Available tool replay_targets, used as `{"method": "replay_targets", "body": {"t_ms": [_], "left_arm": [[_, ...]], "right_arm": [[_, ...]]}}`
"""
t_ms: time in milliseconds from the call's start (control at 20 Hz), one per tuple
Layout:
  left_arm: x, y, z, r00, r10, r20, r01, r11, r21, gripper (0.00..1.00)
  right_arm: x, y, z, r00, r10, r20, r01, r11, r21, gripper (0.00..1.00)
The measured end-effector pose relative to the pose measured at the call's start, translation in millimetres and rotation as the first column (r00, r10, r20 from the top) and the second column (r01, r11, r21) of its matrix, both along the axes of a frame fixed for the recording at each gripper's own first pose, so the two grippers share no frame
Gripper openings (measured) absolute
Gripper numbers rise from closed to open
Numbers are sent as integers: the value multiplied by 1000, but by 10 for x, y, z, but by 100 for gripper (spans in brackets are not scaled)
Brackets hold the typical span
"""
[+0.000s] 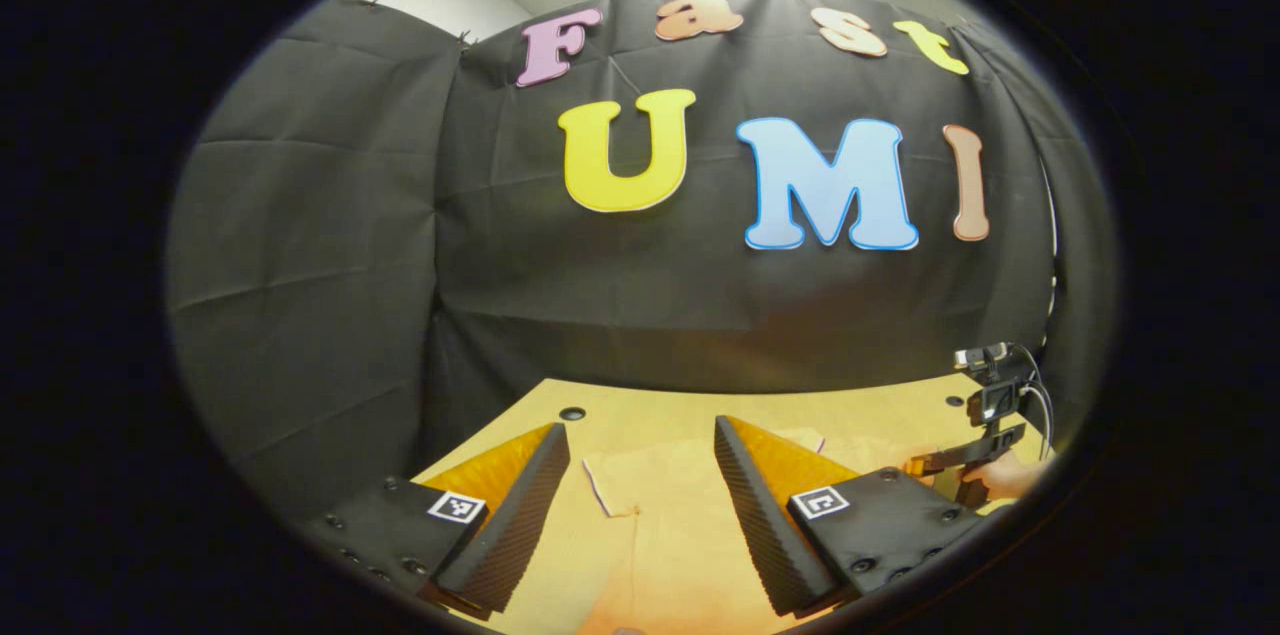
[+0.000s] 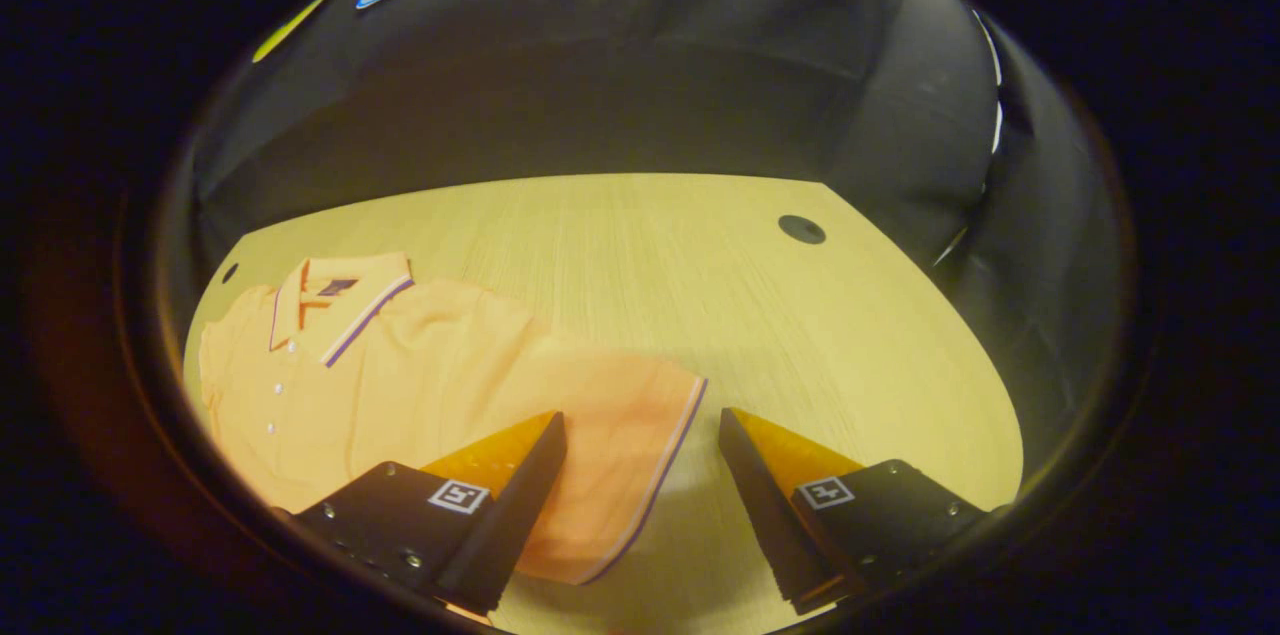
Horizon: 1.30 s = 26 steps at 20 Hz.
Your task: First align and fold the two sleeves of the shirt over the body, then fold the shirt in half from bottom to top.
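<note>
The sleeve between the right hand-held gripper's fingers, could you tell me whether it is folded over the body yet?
Not yet: the sleeve lies spread sideways on the table, clear of the shirt's body.

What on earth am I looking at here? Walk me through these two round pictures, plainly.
There is no robot here. A person holds a two-finger tool in each hand, and a small camera rides on each tool, looking forward along its fingers.

The left gripper view shows the left gripper open above a wooden table, with a pale piece of the shirt between its fingers. The other tool and the hand holding it appear far right.

The right gripper view shows the right gripper open over one sleeve of an orange polo shirt lying flat, collar to the left.

Nothing is held yet; no fold is visible.
</note>
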State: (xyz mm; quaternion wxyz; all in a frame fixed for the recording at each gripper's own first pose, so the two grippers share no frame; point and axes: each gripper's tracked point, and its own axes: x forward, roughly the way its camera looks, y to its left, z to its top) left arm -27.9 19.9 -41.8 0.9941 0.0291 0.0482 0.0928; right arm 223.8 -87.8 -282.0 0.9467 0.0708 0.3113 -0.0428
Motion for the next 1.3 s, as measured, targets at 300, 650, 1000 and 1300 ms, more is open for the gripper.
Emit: {"method": "replay_targets", "body": {"t_ms": [300, 650, 1000, 1300], "left_arm": [[-31, -79, -49, 1000, 9, -2, -9, 1000, -21, 94], [-85, -177, -54, 1000, 17, 0, -17, 1000, -15, 94], [-151, -257, -8, 1000, 12, 9, -12, 1000, 1, 94], [-161, -172, 59, 999, 5, 36, -6, 1000, 5, 94]], "right_arm": [[10, 86, -35, 1000, 16, -14, -15, 997, 74, 63], [-8, 106, 10, 1000, 24, -16, -22, 995, 101, 6], [-2, 160, 415, 993, 73, 95, -78, 996, 45, 6], [-10, 519, 819, 967, 178, 181, -169, 984, -61, 6]]}}
